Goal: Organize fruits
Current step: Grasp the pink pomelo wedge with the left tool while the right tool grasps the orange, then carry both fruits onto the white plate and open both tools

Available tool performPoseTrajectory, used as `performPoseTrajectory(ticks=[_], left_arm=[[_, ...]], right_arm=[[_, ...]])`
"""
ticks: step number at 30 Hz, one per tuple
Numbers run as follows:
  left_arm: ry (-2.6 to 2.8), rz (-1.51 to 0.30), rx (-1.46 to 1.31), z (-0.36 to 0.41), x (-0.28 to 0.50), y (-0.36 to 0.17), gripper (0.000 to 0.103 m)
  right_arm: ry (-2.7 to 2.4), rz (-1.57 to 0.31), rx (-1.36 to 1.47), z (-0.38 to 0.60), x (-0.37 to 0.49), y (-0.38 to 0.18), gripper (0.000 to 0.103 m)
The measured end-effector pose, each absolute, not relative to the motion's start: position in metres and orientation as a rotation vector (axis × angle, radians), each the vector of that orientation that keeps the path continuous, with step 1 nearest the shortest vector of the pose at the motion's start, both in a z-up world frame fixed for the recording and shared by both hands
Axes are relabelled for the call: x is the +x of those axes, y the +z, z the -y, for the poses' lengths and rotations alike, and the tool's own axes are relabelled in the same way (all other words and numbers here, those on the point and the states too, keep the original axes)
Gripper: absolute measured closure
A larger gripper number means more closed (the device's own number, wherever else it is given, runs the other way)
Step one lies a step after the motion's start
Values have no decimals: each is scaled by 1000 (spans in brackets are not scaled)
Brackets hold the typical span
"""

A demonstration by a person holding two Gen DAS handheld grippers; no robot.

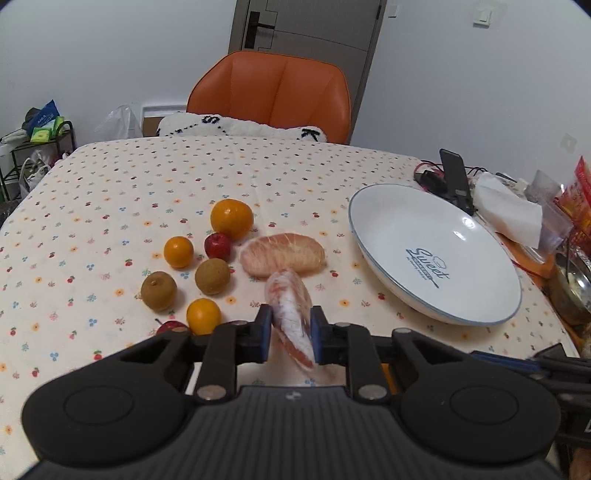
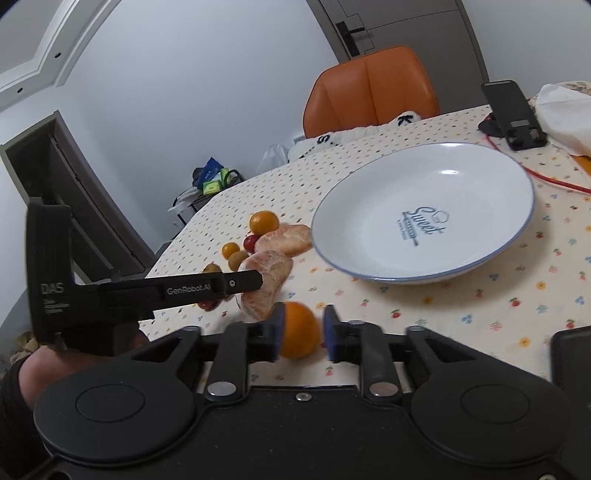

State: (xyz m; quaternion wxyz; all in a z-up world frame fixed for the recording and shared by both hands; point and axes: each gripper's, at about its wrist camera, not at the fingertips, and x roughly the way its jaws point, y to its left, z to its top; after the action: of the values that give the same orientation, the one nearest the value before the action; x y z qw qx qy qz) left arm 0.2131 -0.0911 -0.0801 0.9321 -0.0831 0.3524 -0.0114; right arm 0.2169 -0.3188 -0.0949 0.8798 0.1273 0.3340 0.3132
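A pomelo segment [image 1: 291, 317] is pinched between the left gripper [image 1: 291, 334] pads, above a dotted tablecloth [image 1: 147, 177]. An orange [image 2: 300, 329] sits between the right gripper [image 2: 303, 334] pads; whether it is clamped cannot be told. A white plate [image 1: 373, 236] lies ahead-right, an orange chair [image 1: 271, 92] and grey door [image 1: 306, 26] beyond.

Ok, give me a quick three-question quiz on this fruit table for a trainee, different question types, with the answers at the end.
1. True or false: the white plate already holds fruit.
2. What do the left tongs grip? A an orange, B a peeled pomelo segment, C a red apple.
3. Fill in: the fruit between the right tongs is an ____.
Key: 1 false; 2 B; 3 orange.
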Motion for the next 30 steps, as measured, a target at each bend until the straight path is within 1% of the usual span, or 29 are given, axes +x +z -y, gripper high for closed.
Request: performPoseTrajectory(ticks=[1,3,5,11,14,30], left_arm=[[-31,-720,-175,90,211,-79,86],[-45,-718,-180,89,207,-79,86],[-57,-723,-190,88,203,-79,86],[-97,-731,-214,84,192,-77,87],[-111,-727,-211,84,188,-74,87],[-145,-647,-198,91,183,-44,89]], right_arm=[[655,-696,258,316,216,-95,68],[655,-702,250,311,215,-94,51],[655,-700,239,305,213,-94,46],[635,-739,217,290,221,-110,47],[647,-736,216,287,224,-116,65],[614,-626,236,311,219,-85,67]])
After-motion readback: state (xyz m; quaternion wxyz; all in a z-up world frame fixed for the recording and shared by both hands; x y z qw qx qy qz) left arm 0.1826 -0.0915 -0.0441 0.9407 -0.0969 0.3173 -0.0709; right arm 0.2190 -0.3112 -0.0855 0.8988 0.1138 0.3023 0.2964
